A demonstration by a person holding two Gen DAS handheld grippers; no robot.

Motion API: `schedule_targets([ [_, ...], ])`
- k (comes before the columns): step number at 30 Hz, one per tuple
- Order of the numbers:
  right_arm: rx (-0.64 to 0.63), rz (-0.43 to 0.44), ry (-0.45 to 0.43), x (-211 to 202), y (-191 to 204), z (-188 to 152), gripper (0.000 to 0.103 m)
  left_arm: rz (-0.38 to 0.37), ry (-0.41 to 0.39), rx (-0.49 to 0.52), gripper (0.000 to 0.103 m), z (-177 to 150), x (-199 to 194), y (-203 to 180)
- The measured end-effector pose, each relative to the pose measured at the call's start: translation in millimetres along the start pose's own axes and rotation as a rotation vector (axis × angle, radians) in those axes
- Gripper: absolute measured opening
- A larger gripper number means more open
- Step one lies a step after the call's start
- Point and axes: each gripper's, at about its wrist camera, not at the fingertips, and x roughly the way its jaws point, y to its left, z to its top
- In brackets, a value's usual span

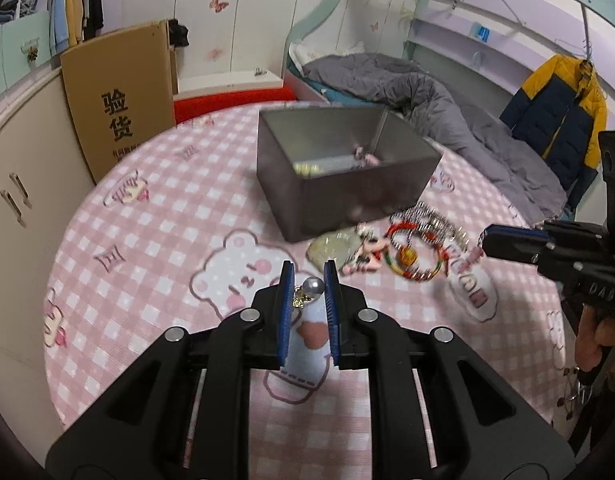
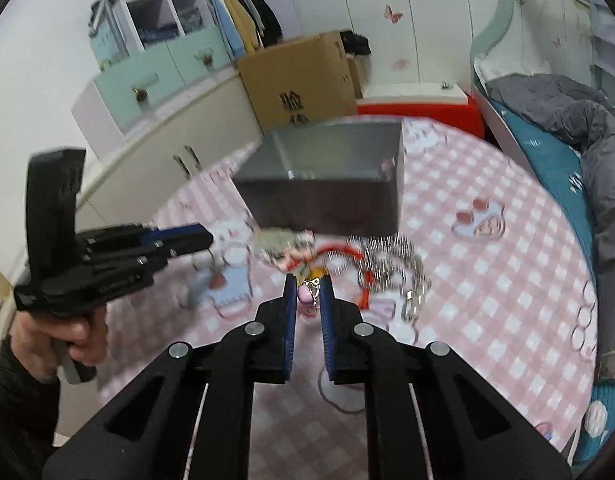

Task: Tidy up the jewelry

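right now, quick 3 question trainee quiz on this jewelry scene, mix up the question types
1. True or false: the left gripper holds a pearl earring.
2. Where is the jewelry pile relative to the grey box? A) inside it B) on the tablecloth just in front of it C) on the bed
3. What does the right gripper hold?

Key: 1 true. 2 B. 3 a small pink charm on a metal clasp.
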Motion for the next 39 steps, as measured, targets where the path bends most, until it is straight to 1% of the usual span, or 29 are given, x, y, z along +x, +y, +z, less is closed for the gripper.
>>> schedule_targets([
  [6,-0.043,0.038,-0.094,-27,9,36,0.01,0.001,-0.083,0.019,0.015,22,-31,-3],
  [9,-0.088,0.025,-0.148,-40,16,60,0.01,0.009,-0.134,0.039,0.015,39,-46,-7],
  [14,-0.156,0.007,-0.249,-66,21,98,0.01,0.028,-0.247,0.077,0.015,80,-74,-11],
  [16,-0.174,0.005,-0.273,-71,22,111,0.01,0.031,-0.284,0.088,0.015,95,-82,-15],
  [18,-0.185,-0.001,-0.286,-74,22,121,0.01,0.028,-0.303,0.093,0.015,105,-84,-17],
  [21,-0.19,0.008,-0.297,-72,23,134,0.01,0.004,-0.306,0.08,0.015,119,-78,-18],
  [25,-0.193,0.015,-0.288,-63,21,143,0.01,-0.055,-0.283,0.04,0.015,129,-66,-16],
  [30,-0.173,0.024,-0.264,-49,14,148,0.01,-0.079,-0.255,0.017,0.015,135,-50,-16],
  [36,-0.125,0.048,-0.188,-17,-1,151,0.01,-0.105,-0.213,0.008,0.017,140,-26,-14],
  [37,-0.12,0.043,-0.177,-14,-2,150,0.011,-0.098,-0.201,-0.002,0.036,141,-22,-12],
  [38,-0.109,0.033,-0.165,-9,-4,149,0.014,-0.079,-0.196,-0.013,0.081,141,-19,-11],
  [39,-0.098,0.027,-0.157,-5,-6,149,0.023,-0.049,-0.208,-0.028,0.095,140,-19,-9],
])
